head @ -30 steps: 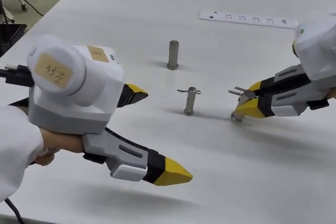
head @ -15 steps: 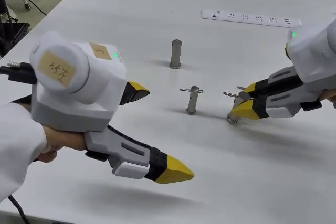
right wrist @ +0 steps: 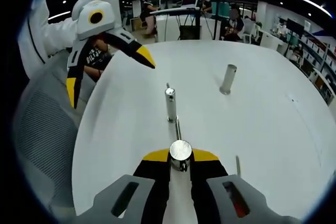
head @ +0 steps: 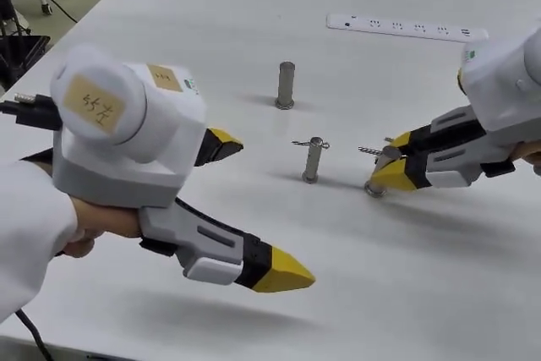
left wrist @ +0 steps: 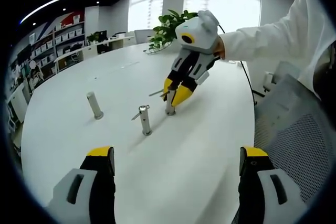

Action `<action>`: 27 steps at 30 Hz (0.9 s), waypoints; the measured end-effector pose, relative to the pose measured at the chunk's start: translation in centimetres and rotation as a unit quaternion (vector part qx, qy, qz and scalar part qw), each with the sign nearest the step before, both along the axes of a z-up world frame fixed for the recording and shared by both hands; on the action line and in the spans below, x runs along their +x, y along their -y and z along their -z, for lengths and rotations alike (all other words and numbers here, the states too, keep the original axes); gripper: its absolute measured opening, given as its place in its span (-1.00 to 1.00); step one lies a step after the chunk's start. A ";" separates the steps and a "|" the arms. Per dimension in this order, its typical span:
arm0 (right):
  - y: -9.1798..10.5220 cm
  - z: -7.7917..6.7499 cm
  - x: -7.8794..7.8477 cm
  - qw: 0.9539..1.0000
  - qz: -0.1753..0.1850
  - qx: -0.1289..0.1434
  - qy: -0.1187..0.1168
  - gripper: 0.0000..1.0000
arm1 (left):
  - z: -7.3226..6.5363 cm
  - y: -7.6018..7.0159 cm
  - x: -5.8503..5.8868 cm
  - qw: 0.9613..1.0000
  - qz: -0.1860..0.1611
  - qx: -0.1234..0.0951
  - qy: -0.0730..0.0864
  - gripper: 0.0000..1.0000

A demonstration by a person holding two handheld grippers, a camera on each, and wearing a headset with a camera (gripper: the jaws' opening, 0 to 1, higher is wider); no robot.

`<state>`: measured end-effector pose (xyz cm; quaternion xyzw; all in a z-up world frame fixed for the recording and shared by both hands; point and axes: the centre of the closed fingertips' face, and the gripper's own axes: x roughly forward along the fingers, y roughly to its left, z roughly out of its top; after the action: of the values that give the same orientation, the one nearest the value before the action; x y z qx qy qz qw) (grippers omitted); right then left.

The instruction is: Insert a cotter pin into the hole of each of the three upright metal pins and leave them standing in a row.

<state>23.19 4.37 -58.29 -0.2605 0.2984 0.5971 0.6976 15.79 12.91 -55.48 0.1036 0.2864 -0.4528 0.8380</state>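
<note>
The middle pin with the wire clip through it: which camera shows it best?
The head view: the middle pin stands unobstructed, its wire clip seen side-on across the top. The left gripper view shows it smaller, clip sticking out. The right gripper view looks along the clip, barely showing it.

My left gripper (head: 260, 209) hovers above the bench (head: 380, 293), fingers (head: 283, 272) spread wide, white sleeve (head: 25, 234) at the wrist. My right gripper (head: 389, 162) is angled down low, fingers (right wrist: 157, 157) clamped on an upright metal pin (right wrist: 180, 150).
</note>
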 end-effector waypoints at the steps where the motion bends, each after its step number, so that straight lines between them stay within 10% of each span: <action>1: 0.0 0.0 0.0 1.000 -0.001 0.000 0.001 -0.83 | 0.0 0.0 0.0 1.000 0.000 0.000 0.000 0.97; 16: 1.0 -3.0 -0.5 0.997 0.069 0.040 0.009 -0.23 | -1.4 1.0 -0.2 1.000 -0.004 -0.030 0.003 0.97; 27: 2.7 -5.8 -3.6 0.981 0.154 0.121 0.004 0.04 | -2.3 1.0 -0.5 0.997 -0.031 -0.070 -0.001 0.94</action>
<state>19.54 1.66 -52.53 -0.1275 0.2582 0.5134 0.8084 15.27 11.89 -53.14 0.0350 0.2580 -0.4454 0.8566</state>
